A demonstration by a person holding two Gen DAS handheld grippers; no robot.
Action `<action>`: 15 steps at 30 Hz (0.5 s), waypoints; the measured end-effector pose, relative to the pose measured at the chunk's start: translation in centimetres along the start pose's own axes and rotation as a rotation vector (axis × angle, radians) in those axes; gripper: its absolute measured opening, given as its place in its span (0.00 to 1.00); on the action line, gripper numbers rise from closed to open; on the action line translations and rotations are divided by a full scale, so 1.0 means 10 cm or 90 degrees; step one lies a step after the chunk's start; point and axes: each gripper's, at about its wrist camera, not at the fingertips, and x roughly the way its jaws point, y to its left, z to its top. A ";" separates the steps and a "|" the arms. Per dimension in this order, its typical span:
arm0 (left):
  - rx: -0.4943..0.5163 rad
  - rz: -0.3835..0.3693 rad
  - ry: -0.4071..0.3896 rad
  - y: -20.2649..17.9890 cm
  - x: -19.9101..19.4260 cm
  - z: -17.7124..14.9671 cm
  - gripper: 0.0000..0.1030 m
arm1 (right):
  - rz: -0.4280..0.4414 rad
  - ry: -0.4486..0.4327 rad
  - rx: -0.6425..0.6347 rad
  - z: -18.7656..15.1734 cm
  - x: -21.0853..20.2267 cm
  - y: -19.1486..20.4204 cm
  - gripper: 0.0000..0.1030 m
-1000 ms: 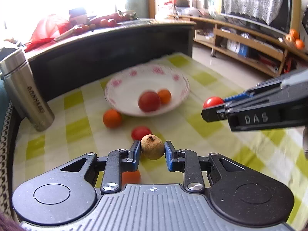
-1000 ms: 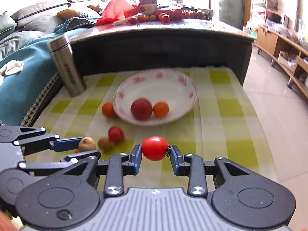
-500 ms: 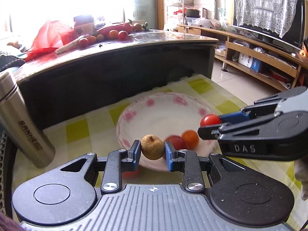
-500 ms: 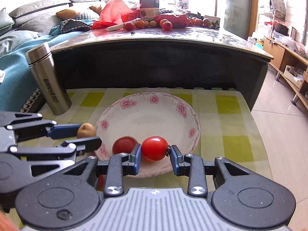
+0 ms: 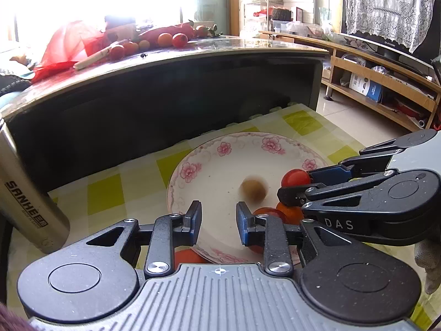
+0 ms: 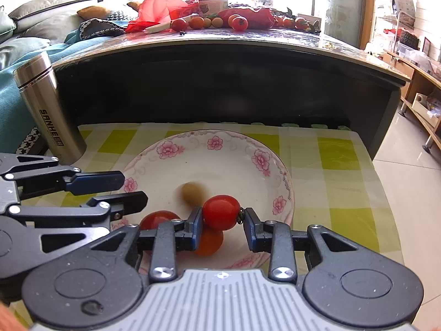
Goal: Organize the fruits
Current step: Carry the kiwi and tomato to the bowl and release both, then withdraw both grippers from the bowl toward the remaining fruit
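Observation:
A white plate with pink flowers [image 5: 220,149] [image 6: 215,142] lies on the yellow-checked cloth. In it are a red tomato [image 5: 266,212] [image 6: 158,219], a small orange fruit [image 5: 289,212] [image 6: 209,242] and a brown longan [image 5: 253,190] [image 6: 193,191], blurred as it moves. My left gripper [image 5: 217,215] [image 6: 132,189] hangs open over the plate's near rim, nothing between its fingers. My right gripper [image 6: 223,220] [image 5: 296,183] is shut on a red cherry tomato [image 6: 220,212] [image 5: 295,178], held just above the plate's near right part.
A steel flask [image 5: 24,193] [image 6: 46,110] stands left of the plate. A dark higher table [image 5: 193,82] behind carries a red bag and more fruit [image 6: 237,23]. A reddish fruit [image 5: 187,256] lies on the cloth under my left gripper. Floor drops off right of the cloth.
My left gripper has opened and let the longan fall into the plate. Both grippers moved forward over the plate; the right one still holds its tomato.

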 end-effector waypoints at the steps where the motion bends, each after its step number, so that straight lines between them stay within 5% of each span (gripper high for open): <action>1: -0.002 0.000 0.001 0.01 0.01 0.00 0.35 | 0.001 -0.001 0.001 0.01 0.01 -0.01 0.36; 15: -0.020 -0.003 0.001 0.10 -0.14 -0.06 0.38 | 0.023 -0.025 0.027 0.07 -0.07 -0.03 0.40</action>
